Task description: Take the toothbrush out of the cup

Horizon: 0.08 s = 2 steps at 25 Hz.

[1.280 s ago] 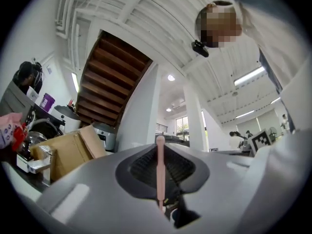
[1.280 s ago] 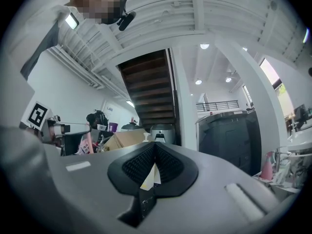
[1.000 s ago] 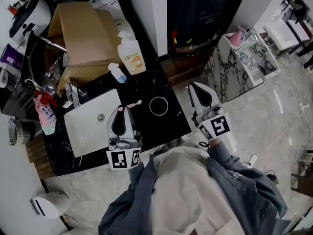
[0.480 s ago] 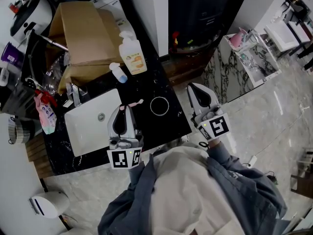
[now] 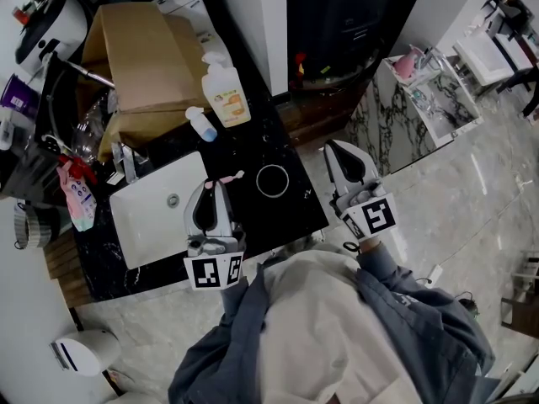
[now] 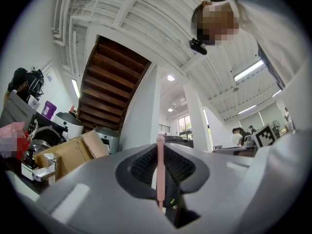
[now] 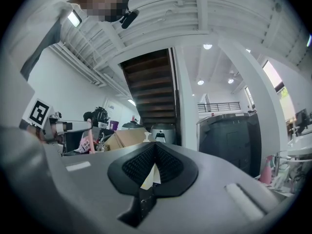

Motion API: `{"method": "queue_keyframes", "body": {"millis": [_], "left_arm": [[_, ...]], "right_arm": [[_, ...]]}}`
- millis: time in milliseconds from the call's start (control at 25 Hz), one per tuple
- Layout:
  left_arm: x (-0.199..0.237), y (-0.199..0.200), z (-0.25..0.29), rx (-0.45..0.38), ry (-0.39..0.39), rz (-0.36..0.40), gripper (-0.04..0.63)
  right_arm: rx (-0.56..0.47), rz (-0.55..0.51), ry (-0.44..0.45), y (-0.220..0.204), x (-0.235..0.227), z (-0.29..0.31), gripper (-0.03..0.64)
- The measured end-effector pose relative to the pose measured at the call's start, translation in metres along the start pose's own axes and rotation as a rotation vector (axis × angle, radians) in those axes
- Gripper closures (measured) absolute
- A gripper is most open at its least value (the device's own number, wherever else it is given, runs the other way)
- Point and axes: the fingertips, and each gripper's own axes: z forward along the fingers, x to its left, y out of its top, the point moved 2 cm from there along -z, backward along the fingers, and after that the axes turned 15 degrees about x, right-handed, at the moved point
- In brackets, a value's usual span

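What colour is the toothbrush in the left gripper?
Pink toothbrush, clearest in the left gripper view.

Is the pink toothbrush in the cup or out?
Out: the pink toothbrush sits clamped in the left gripper, apart from the round cup.

The cup (image 5: 273, 181) stands open from above. Right of the cup and in front of it the dark desk (image 5: 290, 217) lies bare to its edge, with floor (image 5: 438, 192) beyond. Left of the cup the left gripper (image 5: 211, 185) and its toothbrush (image 5: 229, 178) block the way, the sink (image 5: 156, 213) beyond them. Behind the cup runs a bare strip. Past it a small bottle (image 5: 202, 124), a pump bottle (image 5: 226, 91) and a cardboard box (image 5: 139, 53) close off the back.
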Motion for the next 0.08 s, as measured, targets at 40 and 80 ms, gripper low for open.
{"method": "queue_keyframes", "body": {"millis": [40,80], "left_arm": [[0.0003,-0.0002,0.0002,0.002,0.002,0.002,0.495],[0.0005,-0.0004,0.0004,0.004,0.004,0.005,0.495]], "right_arm": [[-0.001,0.000,-0.002,0.0004,-0.0008,-0.0001,0.613],[-0.001,0.000,-0.003,0.0008,-0.0017,-0.0003,0.613]]}}
